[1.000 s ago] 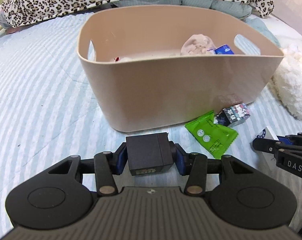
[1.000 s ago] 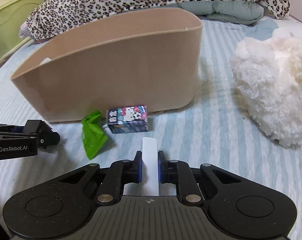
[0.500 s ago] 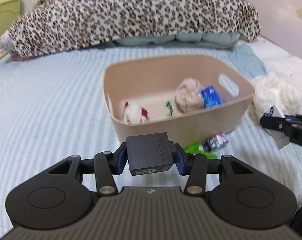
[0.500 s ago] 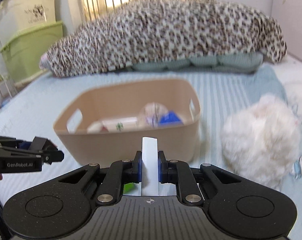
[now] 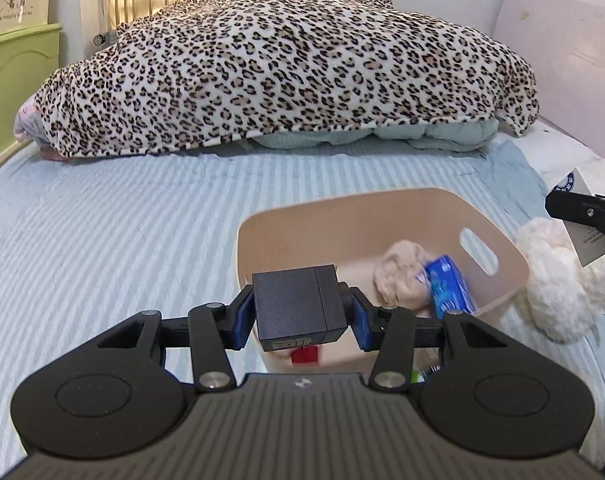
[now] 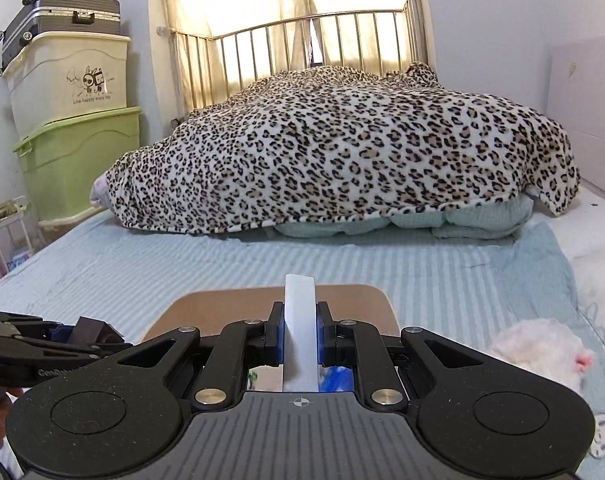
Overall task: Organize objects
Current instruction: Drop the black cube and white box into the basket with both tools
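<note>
STEP: you're carrying two items to the beige bin (image 5: pixel 498 236) on the bed | LEFT: your left tool (image 5: pixel 300 308) grips the black box (image 5: pixel 298 306), raised above the bin's near-left corner | RIGHT: your right tool (image 6: pixel 298 340) pinches the white carton (image 6: pixel 299 332) edge-on, level over the bin | NEXT: lower both inside the rim, then let go.

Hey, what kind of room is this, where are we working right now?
Most likely a bedroom. The work happens on a bed with a striped sheet, a leopard blanket is heaped against a metal headboard, and storage boxes with a suitcase on top stand alongside.
</note>
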{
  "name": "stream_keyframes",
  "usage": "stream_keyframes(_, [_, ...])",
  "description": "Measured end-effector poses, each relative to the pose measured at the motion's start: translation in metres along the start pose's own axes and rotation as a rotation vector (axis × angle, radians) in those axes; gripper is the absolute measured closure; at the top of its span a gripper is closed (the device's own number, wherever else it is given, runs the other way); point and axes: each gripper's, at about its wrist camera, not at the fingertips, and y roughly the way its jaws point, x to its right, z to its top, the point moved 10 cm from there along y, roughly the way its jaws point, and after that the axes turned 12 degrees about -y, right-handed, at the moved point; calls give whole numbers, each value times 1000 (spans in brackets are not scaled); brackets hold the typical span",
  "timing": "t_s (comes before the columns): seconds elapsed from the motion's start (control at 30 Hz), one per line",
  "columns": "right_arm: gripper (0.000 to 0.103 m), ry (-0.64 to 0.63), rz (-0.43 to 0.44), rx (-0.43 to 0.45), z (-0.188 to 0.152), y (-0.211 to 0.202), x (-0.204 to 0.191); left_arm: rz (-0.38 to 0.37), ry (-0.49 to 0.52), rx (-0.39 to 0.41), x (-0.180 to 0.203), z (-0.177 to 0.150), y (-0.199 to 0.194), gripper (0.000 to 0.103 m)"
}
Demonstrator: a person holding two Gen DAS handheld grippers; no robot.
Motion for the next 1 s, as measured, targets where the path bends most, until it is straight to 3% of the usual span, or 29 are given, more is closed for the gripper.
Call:
stream_keyframes(0.13, [90,9,2,-10,8,23,4,-9,4,2,6,11,25,53])
stream_keyframes(0.37, [90,4,2,-73,-2,70,3,29,-3,-59,10,11,79,53])
stream_keyframes(0.6, [90,-3,10,-164,-31,114,-3,63,15,-149,10,-9,120,53])
stream_keyframes(0.8, [90,-1,28,-244,-57,137,-6,82,24,-181,14,-17,129,53])
stream_keyframes(0.87, [80,12,34,-255,-61,136,-6,80,7,-171,14,-15,123,49])
stream_keyframes(0.93, [56,15,36,-243,-59,128,-5,87,3,-149,15,-11,116,30])
stream_keyframes(1.0, [40,-4,29,-222,-54,116,-6,112,0,-112,15,-5,106,26])
